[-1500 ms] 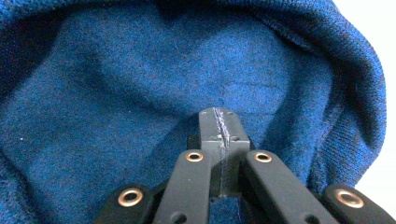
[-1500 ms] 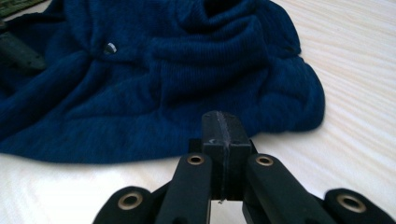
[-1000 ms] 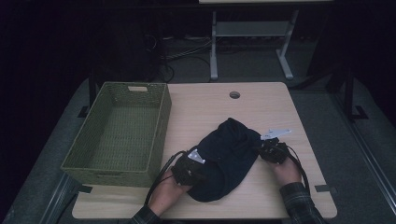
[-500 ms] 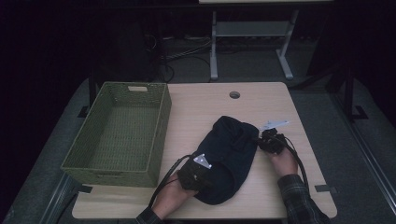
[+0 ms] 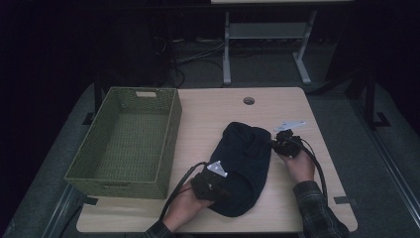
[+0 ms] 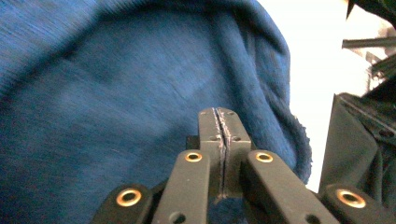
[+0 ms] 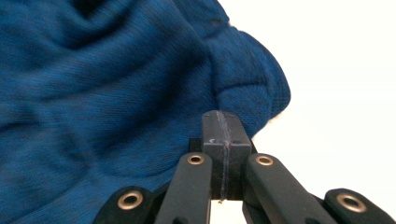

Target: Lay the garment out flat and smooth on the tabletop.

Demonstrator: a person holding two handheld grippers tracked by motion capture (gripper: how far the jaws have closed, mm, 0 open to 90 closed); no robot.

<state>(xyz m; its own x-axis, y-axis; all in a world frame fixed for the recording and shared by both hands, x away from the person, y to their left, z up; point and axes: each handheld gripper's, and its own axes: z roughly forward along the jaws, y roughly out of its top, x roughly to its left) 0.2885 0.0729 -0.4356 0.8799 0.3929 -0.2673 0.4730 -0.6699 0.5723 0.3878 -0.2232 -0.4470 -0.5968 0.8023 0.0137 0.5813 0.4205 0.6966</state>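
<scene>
— Where's the garment now?

— The dark blue knitted garment, soft and bunched into a rounded heap, lies on the pale wooden table, lower centre of the high view, well to the right of the green woven basket at centre left. In my left gripper view it covers the left and middle of the frame; in my right gripper view, the upper left and centre.

— And your grippers?

— My left gripper sits at the heap's lower-left edge and my right gripper at its upper-right edge. In both gripper views the jaws stand pressed together tip to tip, with the cloth lying past the tips; I can't make out any fold pinched between them, so I'd call both closed on nothing.

— How will it handle?

— I judge it light, limp and not fragile. The knit looks slightly fuzzy, so it should grip well rather than slip. It won't hold a shape: lifted at one point it will sag and trail.

— Where would you take it?

— At a thick rolled edge, such as the fold at the right of my left gripper view, one gripper on each side of the heap, with a good bite of fabric.
</scene>
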